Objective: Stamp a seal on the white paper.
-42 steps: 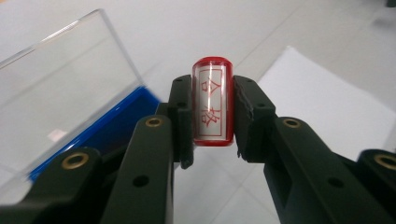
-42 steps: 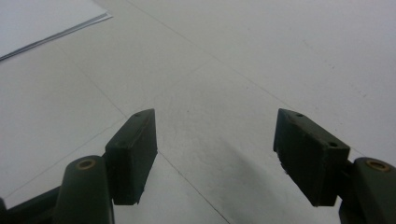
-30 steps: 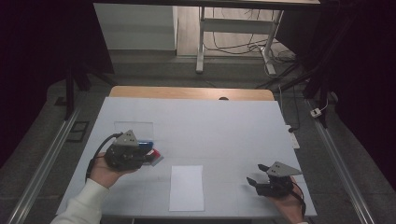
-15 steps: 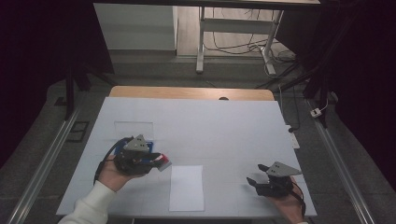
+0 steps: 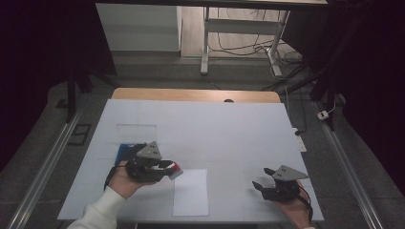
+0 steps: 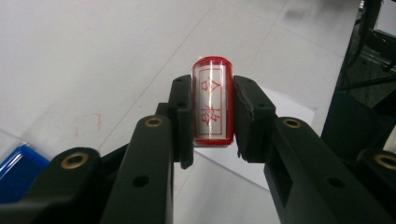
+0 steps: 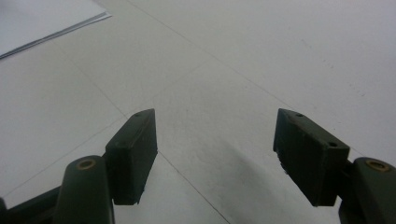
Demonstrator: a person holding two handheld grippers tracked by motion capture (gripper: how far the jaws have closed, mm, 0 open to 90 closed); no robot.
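Observation:
My left gripper (image 6: 212,116) is shut on a red stamp (image 6: 212,105) with a white face bearing red characters. In the high view the left gripper (image 5: 169,169) holds the red stamp (image 5: 175,170) just left of a white sheet of paper (image 5: 191,193) lying near the table's front edge. The paper's corner (image 6: 285,105) lies behind the stamp in the left gripper view. My right gripper (image 5: 258,183) rests at the front right of the table, and its jaws (image 7: 215,158) stand open over bare tabletop with nothing between them.
A blue flat item (image 5: 125,151) lies under the left hand, also seen as a blue item (image 6: 18,170) at the lower left. A clear rectangular piece (image 5: 136,132) sits behind it. The white table (image 5: 215,129) has dark floor and rails on both sides.
My left hand has carried the stamp rightward and slightly nearer, from over the blue item toward the paper's left edge. The right gripper has stayed where it was.

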